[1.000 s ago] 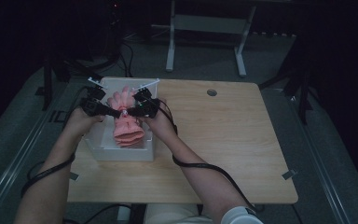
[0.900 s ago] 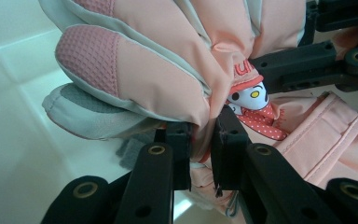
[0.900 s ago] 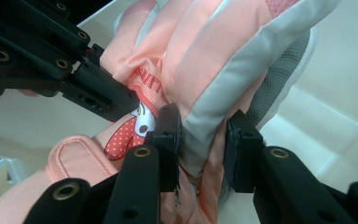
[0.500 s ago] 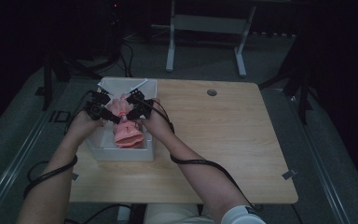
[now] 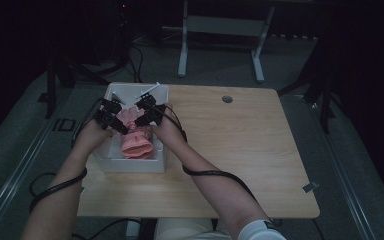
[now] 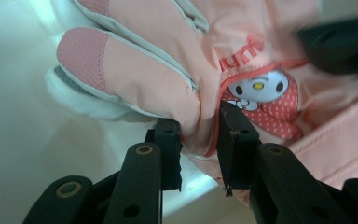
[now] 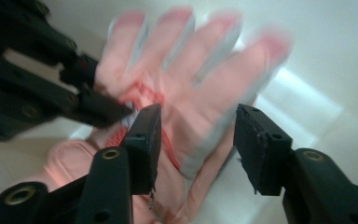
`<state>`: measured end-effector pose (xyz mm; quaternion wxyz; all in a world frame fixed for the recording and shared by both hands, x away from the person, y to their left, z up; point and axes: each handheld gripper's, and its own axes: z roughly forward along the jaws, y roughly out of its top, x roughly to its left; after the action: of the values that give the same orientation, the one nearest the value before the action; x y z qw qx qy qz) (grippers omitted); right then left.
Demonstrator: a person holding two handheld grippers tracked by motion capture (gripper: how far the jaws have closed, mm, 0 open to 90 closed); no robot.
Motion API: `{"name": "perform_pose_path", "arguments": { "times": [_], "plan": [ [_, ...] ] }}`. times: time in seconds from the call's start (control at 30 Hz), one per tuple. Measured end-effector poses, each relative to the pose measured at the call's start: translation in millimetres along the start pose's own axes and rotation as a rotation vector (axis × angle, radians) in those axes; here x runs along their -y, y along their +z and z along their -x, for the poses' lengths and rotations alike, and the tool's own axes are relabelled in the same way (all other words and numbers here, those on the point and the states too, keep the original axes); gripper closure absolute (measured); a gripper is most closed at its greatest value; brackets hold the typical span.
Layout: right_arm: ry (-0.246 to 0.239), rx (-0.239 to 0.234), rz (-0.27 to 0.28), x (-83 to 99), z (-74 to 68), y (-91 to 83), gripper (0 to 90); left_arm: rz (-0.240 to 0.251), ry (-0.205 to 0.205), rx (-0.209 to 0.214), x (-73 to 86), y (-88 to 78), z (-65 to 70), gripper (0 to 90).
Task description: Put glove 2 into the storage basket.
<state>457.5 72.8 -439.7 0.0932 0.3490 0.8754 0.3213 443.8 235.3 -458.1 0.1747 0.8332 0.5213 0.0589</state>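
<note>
A pink winter glove (image 5: 136, 142) with grey trim lies in a white bin (image 5: 130, 165) at the table's left. In the left gripper view it shows red lettering and a cartoon patch (image 6: 258, 88). My left gripper (image 6: 199, 123) pinches a fold at the glove's edge; its jaws have just been opening a little, but the pads still press the fabric. From the other side my right gripper (image 7: 198, 112) straddles the palm (image 7: 191, 93). Its jaws have just been opening and now stand wide, clear of the cloth. From above, the left gripper (image 5: 111, 116) and right gripper (image 5: 147, 112) hover over the bin's far half.
The wooden table (image 5: 240, 150) stretches to the right of the bin, with a round cable hole (image 5: 227, 99) near its far edge. A thin white stick (image 5: 149, 90) leans on the bin's far rim. Cables trail from both forearms. A metal frame (image 5: 220, 25) stands on the floor beyond.
The two grippers have drawn slightly closer together over the bin. The glove now sits lower between them, its cuff resting inside the bin.
</note>
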Motion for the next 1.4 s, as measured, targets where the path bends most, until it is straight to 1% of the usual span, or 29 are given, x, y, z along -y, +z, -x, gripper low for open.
{"name": "perform_pose_path", "arguments": {
  "times": [0.03, 0.07, 0.1, 0.2, 0.23, 0.3, 0.37, 0.43, 0.57, 0.67, 0.83, 0.97, 1.03, 1.1, 1.13, 1.17, 1.2, 1.27, 1.3, 1.37, 1.4],
  "plan": [
    [0.001, -0.008, 0.01, -0.6, 1.5, -3.8, 47.8, -0.014, 0.007, -0.02, -1.2, 1.4, 1.2, 70.4],
    [-0.002, -0.011, 0.018, -1.0, 3.6, -7.7, 47.5, -0.016, 0.007, -0.035, -2.2, 2.4, 2.3, 69.4],
    [0.002, -0.016, 0.026, -1.1, 5.4, -11.8, 47.1, -0.016, 0.001, -0.048, -3.0, 2.8, 3.0, 68.1],
    [0.005, -0.033, 0.05, 1.0, 11.6, -22.4, 44.3, -0.008, 0.002, -0.117, -4.3, 3.2, 5.3, 62.5],
    [0.003, -0.042, 0.054, 2.3, 13.0, -25.0, 43.6, -0.006, 0.002, -0.124, -4.4, 3.3, 5.5, 61.4],
    [-0.001, -0.056, 0.054, 5.1, 14.8, -29.5, 42.2, 0.011, -0.004, -0.121, -3.9, 1.3, 5.3, 58.5],
    [-0.006, -0.06, 0.062, 7.9, 16.6, -33.8, 41.1, 0.027, -0.011, -0.118, -3.2, -0.2, 4.6, 57.4],
    [-0.001, -0.078, 0.075, 10.5, 19.5, -38.8, 39.6, 0.035, -0.016, -0.12, -2.6, -1.4, 4.7, 57.0],
    [-0.005, -0.1, 0.098, 15.5, 23.6, -49.0, 36.1, 0.042, -0.012, -0.143, -2.5, -3.8, 5.8, 55.8],
    [-0.011, -0.102, 0.111, 19.0, 25.6, -55.0, 34.3, 0.048, -0.002, -0.165, -2.6, -6.1, 8.3, 54.6],
    [0.002, -0.116, 0.136, 23.3, 31.0, -64.7, 32.0, 0.067, -0.011, -0.186, -1.9, -14.6, 7.6, 54.7],
    [0.004, -0.122, 0.155, 26.2, 33.7, -70.8, 30.9, 0.081, -0.019, -0.175, 0.1, -17.6, 6.6, 54.7],
    [-0.005, -0.118, 0.16, 28.6, 35.1, -74.0, 29.9, 0.109, -0.021, -0.178, 0.9, -22.6, 8.7, 54.7],
    [-0.002, -0.121, 0.168, 31.6, 38.3, -77.9, 28.5, 0.149, -0.015, -0.172, 1.5, -29.9, 13.5, 54.7],
    [-0.002, -0.121, 0.168, 31.6, 38.3, -77.9, 28.5, 0.149, -0.015, -0.172, 1.5, -29.9, 13.5, 54.7],
    [-0.003, -0.125, 0.175, 33.4, 40.2, -80.5, 26.9, 0.176, 0.004, -0.171, 1.1, -35.9, 20.9, 54.7],
    [0.001, -0.131, 0.185, 36.1, 44.3, -85.3, 25.4, 0.189, 0.011, -0.168, 0.7, -38.4, 24.3, 54.6],
    [0.003, -0.139, 0.198, 38.6, 48.4, -90.4, 22.7, 0.227, 0.027, -0.149, -1.1, -45.0, 35.1, 54.7],
    [0.001, -0.14, 0.206, 40.7, 51.4, -93.8, 21.5, 0.239, 0.034, -0.141, -1.7, -47.0, 38.8, 54.6],
    [0.011, -0.153, 0.214, 44.7, 56.5, -98.5, 20.1, 0.281, 0.049, -0.106, -4.0, -51.9, 50.7, 54.6],
    [0.016, -0.145, 0.219, 47.5, 59.5, -100.8, 20.3, 0.309, 0.056, -0.077, -5.3, -54.0, 58.1, 53.2]
  ]
}}
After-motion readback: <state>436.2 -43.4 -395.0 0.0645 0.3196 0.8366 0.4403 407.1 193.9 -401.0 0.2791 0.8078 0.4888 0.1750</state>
